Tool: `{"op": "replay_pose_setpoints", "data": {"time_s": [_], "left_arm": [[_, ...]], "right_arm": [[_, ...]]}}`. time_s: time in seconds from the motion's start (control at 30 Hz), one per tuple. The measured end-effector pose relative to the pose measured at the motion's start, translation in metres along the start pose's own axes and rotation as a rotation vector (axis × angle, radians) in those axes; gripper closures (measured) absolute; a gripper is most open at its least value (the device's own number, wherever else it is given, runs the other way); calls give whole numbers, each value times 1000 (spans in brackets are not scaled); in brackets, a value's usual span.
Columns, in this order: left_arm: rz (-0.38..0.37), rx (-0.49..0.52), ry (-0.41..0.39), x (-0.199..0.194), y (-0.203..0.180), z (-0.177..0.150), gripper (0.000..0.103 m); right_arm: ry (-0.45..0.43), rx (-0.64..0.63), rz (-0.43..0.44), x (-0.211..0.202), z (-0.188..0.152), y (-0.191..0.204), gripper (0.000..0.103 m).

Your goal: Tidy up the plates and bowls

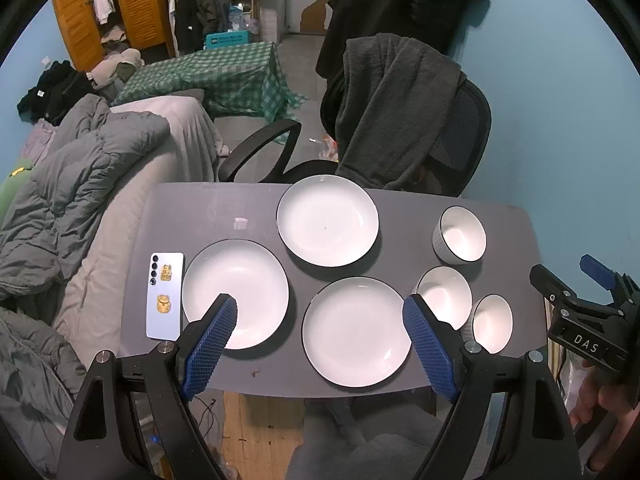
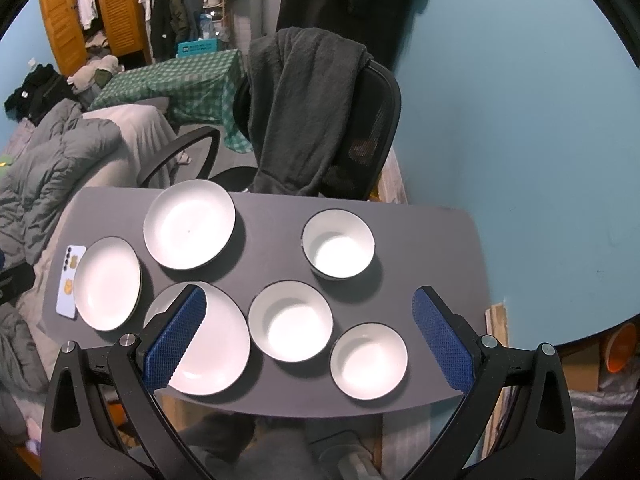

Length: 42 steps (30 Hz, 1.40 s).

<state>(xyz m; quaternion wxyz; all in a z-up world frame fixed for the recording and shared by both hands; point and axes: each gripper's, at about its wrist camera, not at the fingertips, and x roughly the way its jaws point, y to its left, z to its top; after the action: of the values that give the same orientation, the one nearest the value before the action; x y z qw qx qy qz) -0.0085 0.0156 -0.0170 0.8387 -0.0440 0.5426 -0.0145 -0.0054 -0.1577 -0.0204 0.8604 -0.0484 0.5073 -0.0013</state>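
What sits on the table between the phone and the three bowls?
Three white plates fill the stretch between the phone and the bowls, clearest in the left wrist view.

plates (image 1: 327,220) & bowls (image 2: 338,249) showing white w/ thin dark rims, table (image 1: 208,212) looking grey, gripper pads (image 1: 212,344) showing blue w/ mesh texture, phone (image 1: 165,296) pale blue w/ gold stickers, cloth (image 1: 224,76) showing green check, wall (image 2: 520,120) teal.

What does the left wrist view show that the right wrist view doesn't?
Only the left wrist view: the right hand-held gripper seen from outside, marked DAS, beside the table edge. Only the right wrist view: an orange object low at the right. Both: three plates, three bowls and a phone on the grey table, and the draped chair.
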Motion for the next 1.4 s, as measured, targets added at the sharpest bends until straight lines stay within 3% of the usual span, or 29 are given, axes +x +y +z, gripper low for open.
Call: {"op": "replay_pose_setpoints", "data": {"time_s": [0.63,0.83,1.4], "left_arm": [[-2,25,10,9,15,-3,17],[18,65,23,21,21,-3,17],[-19,98,69,63,41,-13,17]], "right_arm": [[11,12,-14,1,9,4,2],[16,2,-38,5,7,8,2],[76,-29,-72,35,-3,30,2]]}}
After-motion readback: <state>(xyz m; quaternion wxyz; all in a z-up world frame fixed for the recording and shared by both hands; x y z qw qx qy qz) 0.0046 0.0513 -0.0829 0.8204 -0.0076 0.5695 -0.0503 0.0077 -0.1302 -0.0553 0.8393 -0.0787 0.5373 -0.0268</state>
